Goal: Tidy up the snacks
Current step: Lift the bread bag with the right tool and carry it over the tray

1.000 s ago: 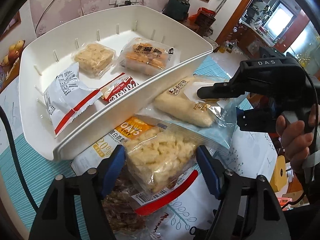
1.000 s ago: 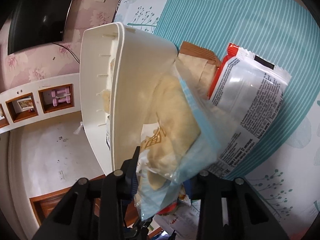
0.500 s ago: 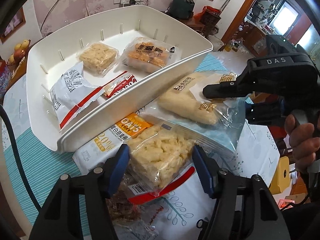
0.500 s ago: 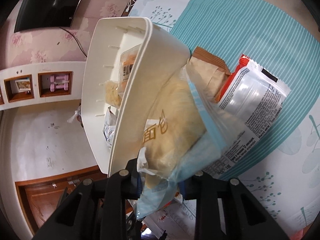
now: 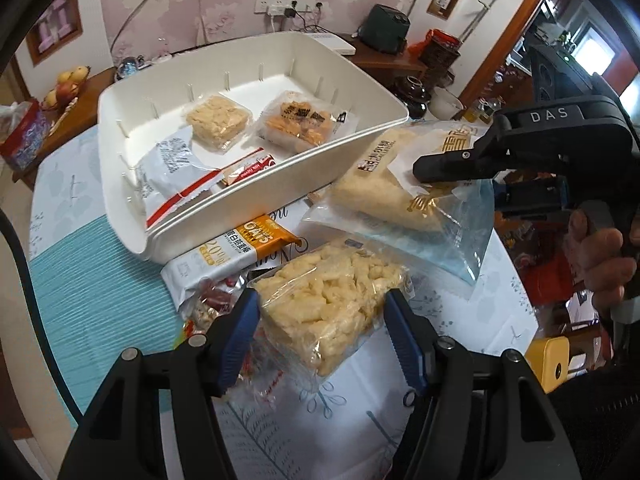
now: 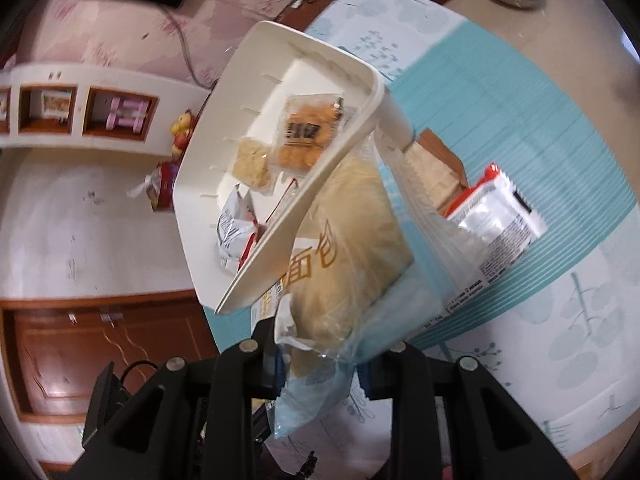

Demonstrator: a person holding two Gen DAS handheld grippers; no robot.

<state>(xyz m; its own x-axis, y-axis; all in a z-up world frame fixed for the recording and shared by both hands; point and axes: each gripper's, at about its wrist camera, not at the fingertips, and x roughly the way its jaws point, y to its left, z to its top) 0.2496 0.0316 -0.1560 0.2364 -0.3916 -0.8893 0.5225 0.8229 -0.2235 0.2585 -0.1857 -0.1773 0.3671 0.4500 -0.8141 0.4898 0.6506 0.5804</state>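
My left gripper (image 5: 322,320) is shut on a clear pack of pale puffed snack (image 5: 332,280), held a little above the table. To its right, my right gripper (image 5: 472,184) is shut on a clear and blue bag of bread (image 5: 384,188), which hangs against the near wall of the white tray (image 5: 280,200). In the right wrist view the bread bag (image 6: 352,248) fills the space between the fingers of the right gripper (image 6: 320,356) and touches the tray's rim (image 6: 304,216). In the tray lie a puffed square pack (image 5: 218,120), an orange biscuit pack (image 5: 300,124), a silver pack (image 5: 172,168) and a small red bar (image 5: 248,168).
An oats pack (image 5: 240,248) and nut packs (image 5: 208,300) lie on the teal tablecloth beside the tray. A silver and red pack (image 6: 496,224) and a brown pack (image 6: 436,160) lie past the bread bag. A hand (image 5: 600,256) grips the right tool; a yellow box (image 5: 548,364) is at the table's right edge.
Both grippers have risen with their packs. The left jaws have narrowed onto the puffed snack pack. The right gripper has rolled, and the tray's inside now shows in its view.
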